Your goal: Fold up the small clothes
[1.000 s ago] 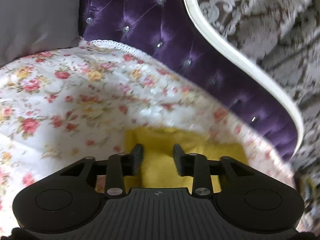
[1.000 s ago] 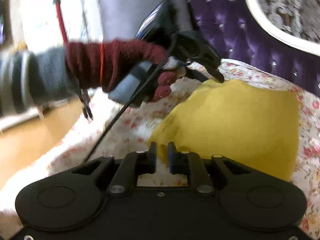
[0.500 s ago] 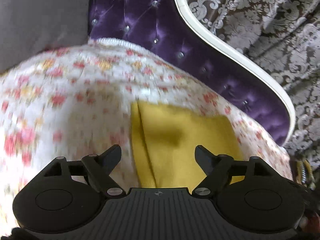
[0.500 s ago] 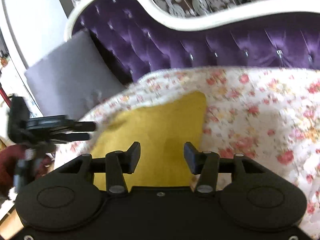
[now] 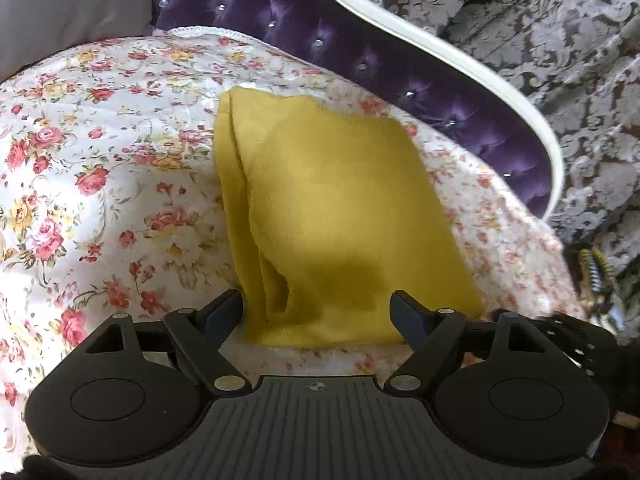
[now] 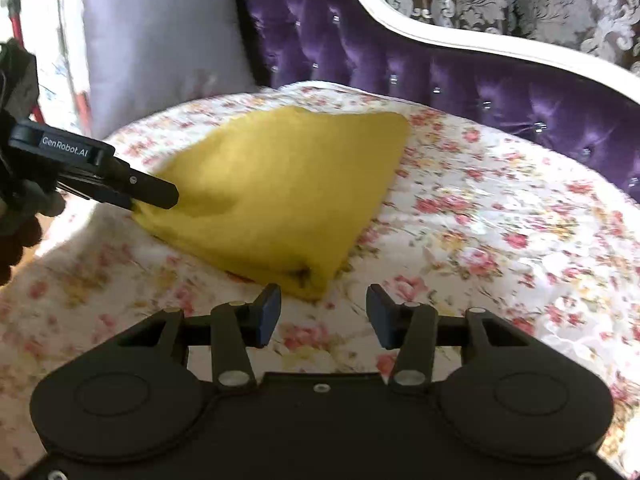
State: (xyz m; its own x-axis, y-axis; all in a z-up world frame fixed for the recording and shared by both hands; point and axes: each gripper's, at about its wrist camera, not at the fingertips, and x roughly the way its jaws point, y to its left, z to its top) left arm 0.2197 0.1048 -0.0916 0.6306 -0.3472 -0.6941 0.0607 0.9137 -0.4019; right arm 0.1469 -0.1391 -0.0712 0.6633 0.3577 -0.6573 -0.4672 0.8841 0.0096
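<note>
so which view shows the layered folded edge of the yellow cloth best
The left wrist view: the yellow cloth fills the middle and its stacked layers show clearly along its left side. The right wrist view shows the same cloth from its corner, slightly blurred, with no layers visible.

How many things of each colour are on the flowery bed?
Yellow: 1, the folded cloth
Grey: 1, the cushion
Black: 2, the left tool and the right tool
Total: 4

Matt, soft-napped yellow cloth (image 5: 340, 208) on a smooth floral cotton bedspread (image 5: 100, 168); glossy tufted purple velvet headboard (image 5: 400, 64); matt black plastic left gripper (image 5: 318, 312).
</note>
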